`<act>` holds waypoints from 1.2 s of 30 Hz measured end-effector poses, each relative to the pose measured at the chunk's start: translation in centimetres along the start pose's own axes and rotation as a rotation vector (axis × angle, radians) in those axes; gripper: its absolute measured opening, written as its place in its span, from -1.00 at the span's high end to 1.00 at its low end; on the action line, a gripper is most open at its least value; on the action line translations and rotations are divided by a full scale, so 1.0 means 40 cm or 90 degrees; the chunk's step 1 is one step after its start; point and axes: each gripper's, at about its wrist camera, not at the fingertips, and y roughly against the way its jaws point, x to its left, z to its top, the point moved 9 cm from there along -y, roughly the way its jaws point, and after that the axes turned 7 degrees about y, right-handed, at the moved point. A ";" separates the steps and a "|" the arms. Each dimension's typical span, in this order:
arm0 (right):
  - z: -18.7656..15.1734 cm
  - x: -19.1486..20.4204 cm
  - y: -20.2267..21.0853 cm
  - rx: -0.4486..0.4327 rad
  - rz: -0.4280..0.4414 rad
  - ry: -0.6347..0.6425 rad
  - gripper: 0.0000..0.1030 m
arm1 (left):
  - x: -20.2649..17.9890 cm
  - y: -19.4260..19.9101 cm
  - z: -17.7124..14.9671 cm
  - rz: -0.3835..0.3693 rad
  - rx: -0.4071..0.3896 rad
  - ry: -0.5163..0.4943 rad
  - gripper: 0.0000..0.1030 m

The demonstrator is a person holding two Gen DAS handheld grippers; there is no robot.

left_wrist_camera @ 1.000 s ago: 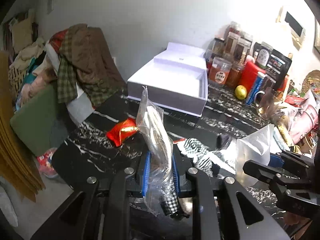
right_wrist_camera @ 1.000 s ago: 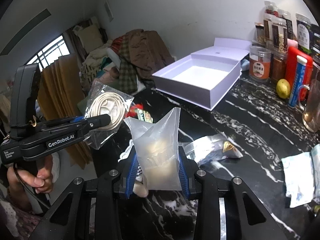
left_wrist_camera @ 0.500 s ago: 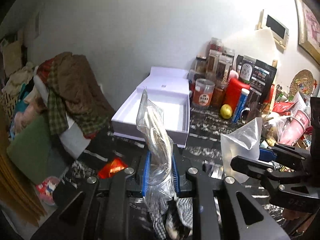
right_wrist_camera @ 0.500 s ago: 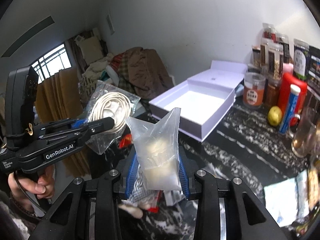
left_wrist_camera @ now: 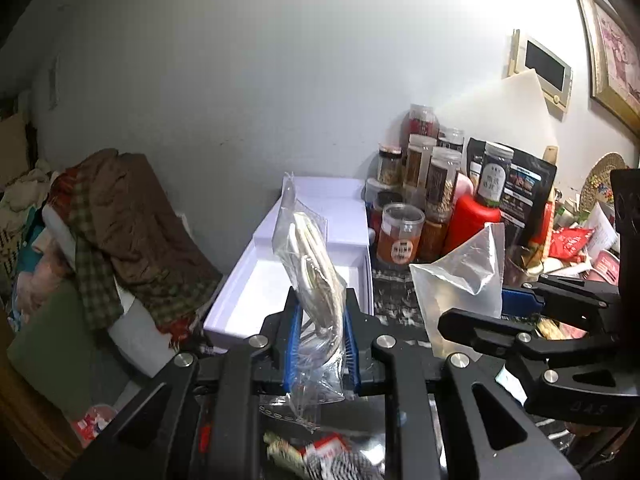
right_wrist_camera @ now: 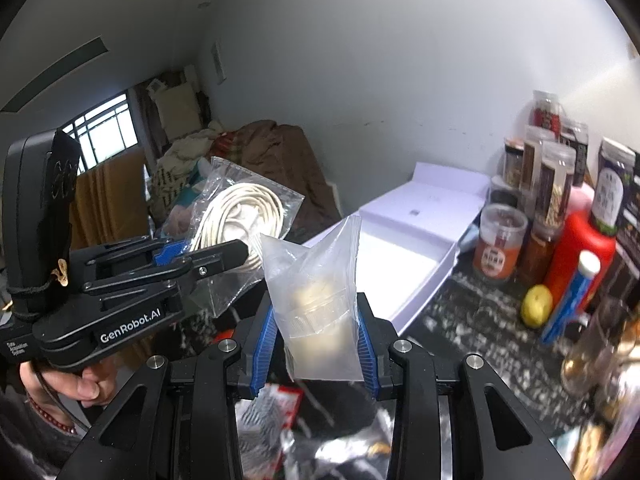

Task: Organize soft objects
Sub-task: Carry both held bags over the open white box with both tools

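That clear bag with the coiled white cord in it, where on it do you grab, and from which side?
The left gripper shows a workable way: pinch the flat lower part of the cord bag from below, one finger on each face. The bag is thin and floppy, so the coil stands above the fingers rather than being crushed.

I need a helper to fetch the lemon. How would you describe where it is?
Find the open white box on the black marble counter. Right of it stand jars and a red bottle. The lemon lies before that bottle, beside a blue tube: the only small yellow round thing.
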 end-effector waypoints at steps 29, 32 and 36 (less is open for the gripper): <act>0.142 -0.250 -0.388 0.087 -0.014 -0.007 0.29 | 0.099 -0.479 0.107 0.060 0.095 -0.010 0.62; 0.124 -0.259 -0.430 0.106 -0.012 -0.012 0.29 | 0.111 -0.525 0.082 0.068 0.117 -0.014 0.62; 0.098 -0.266 -0.479 0.136 -0.010 -0.011 0.29 | 0.123 -0.575 0.053 0.074 0.147 -0.013 0.62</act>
